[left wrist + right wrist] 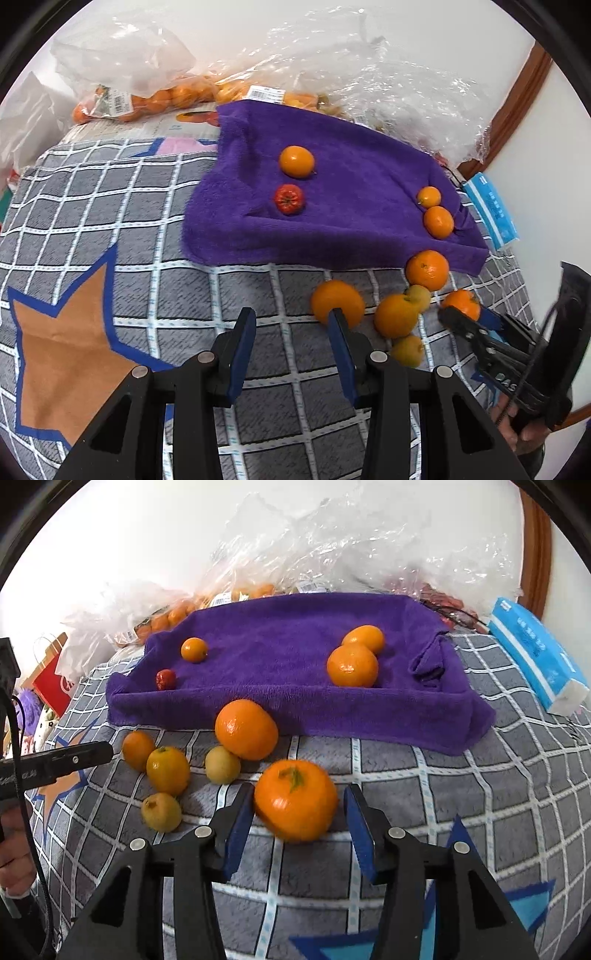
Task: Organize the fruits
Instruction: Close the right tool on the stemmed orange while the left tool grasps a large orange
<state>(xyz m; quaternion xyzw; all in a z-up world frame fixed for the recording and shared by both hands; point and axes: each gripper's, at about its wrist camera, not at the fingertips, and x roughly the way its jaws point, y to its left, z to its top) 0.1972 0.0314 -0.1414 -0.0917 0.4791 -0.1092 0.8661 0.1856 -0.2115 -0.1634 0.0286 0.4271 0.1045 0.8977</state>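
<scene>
A purple towel (pixel 332 206) (pixel 295 657) lies on a grey checked blanket. On it are an orange (pixel 296 161), a small red fruit (pixel 289 198) and two small oranges (pixel 438 221). In front of the towel lie several loose oranges and yellow fruits (pixel 395 315) (pixel 168 770). My left gripper (pixel 291 328) is open and empty, just left of an orange (pixel 337 302). My right gripper (pixel 299 812) is open with an orange with a green stem (pixel 295 799) between its fingers; it also shows in the left wrist view (pixel 469 319) around that orange (pixel 461 301).
Clear plastic bags of oranges (pixel 147 99) lie behind the towel against the wall. A blue tissue pack (pixel 539 657) lies at the right edge. A red paper bag (pixel 51 683) stands at the left. The blanket (pixel 110 221) slopes away at its edges.
</scene>
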